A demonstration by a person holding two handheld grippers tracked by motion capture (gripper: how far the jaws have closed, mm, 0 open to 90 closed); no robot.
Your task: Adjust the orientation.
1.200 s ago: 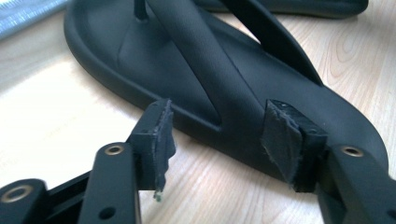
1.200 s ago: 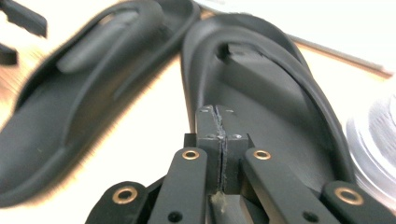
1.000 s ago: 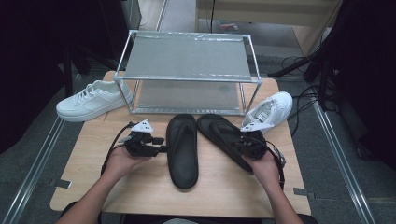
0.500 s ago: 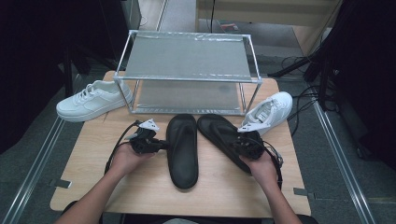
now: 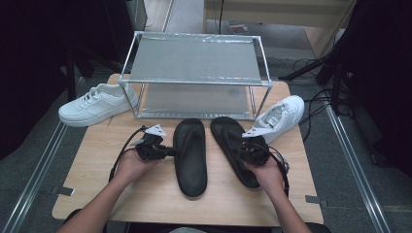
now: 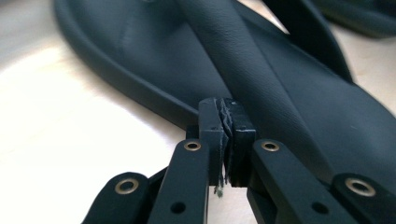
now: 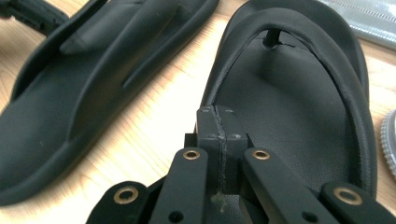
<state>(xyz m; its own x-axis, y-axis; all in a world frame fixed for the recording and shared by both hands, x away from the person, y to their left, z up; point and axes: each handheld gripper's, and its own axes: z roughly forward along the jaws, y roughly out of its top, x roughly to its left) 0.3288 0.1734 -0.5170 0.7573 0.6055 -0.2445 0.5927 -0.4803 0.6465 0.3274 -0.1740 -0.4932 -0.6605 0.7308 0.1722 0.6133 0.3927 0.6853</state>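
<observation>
Standing by, I noted the left tongs [image 5: 171, 152] had just been closing and pinched the left slipper's [image 5: 190, 155] edge; the right tongs [image 5: 241, 147], pressed together, met the right slipper's [image 5: 233, 143] rim on the desk [image 5: 97, 194]. Each grip wanted confirming before any lift toward the rack [image 5: 194, 63].

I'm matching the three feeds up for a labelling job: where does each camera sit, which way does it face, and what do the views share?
High view: above the person's side of the table, looking forward and down at the rack; both forearms show.
Left gripper view: rides the left gripper, looking along its shut fingers at the left flip-flop.
Right gripper view: rides the right gripper, fingers shut, facing the right flip-flop.
Shared: all three views show both flip-flops.
</observation>
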